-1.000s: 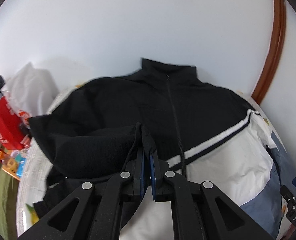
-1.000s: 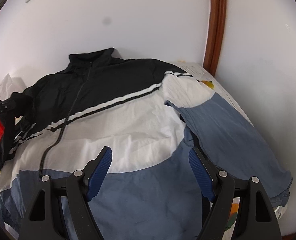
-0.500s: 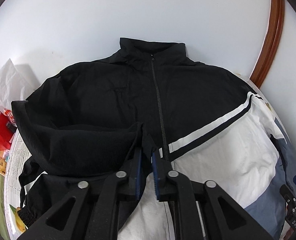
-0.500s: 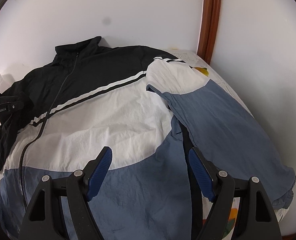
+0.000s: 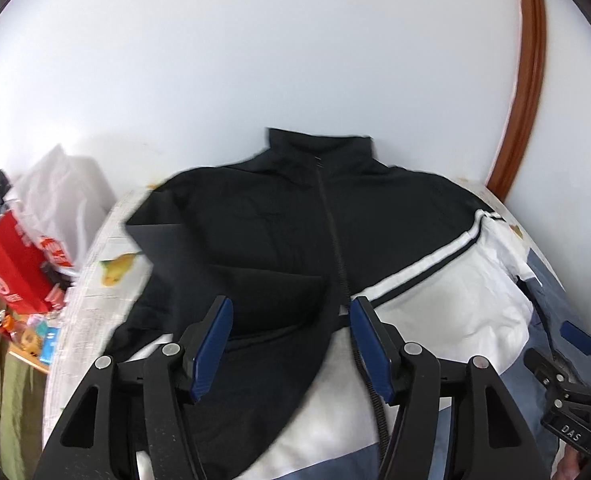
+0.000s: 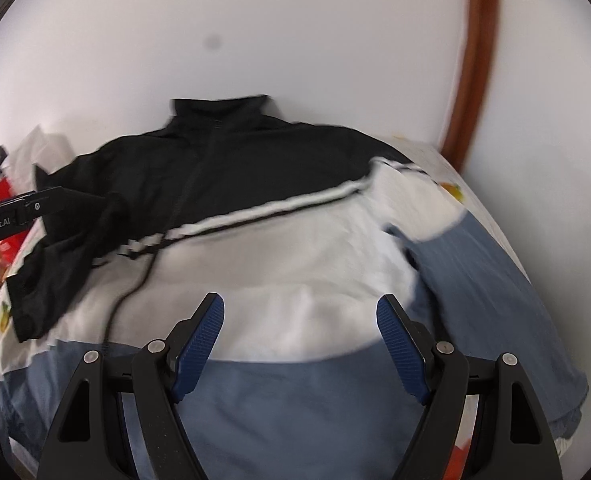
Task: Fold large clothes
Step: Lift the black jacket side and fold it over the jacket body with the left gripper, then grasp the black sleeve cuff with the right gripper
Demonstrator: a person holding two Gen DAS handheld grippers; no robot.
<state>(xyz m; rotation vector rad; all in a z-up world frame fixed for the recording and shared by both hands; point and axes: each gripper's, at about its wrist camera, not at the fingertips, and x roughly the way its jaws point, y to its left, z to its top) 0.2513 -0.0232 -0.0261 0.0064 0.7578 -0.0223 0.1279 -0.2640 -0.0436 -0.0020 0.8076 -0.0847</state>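
Observation:
A black, white and blue zip jacket (image 5: 435, 304) lies flat, front up, collar toward the wall; it also shows in the right wrist view (image 6: 295, 264). Its black left sleeve (image 5: 255, 312) lies folded across the chest. My left gripper (image 5: 289, 320) is open and empty just above that sleeve. My right gripper (image 6: 299, 320) is open and empty above the jacket's white and blue lower front. The blue right sleeve (image 6: 483, 300) lies folded along the right side. The left gripper also appears at the left of the right wrist view (image 6: 35, 208).
The jacket lies on a fruit-printed cloth (image 5: 107, 264) against a white wall. A red bag (image 5: 15, 264) and a white plastic bag (image 5: 59, 192) sit at the left. A brown wooden frame (image 5: 527, 80) runs up the right. The right gripper shows at the left view's right edge (image 5: 575, 392).
My left gripper opened and let go of the black sleeve, which now lies across the chest, and pulled back. My right gripper stayed open and shifted slightly over the jacket.

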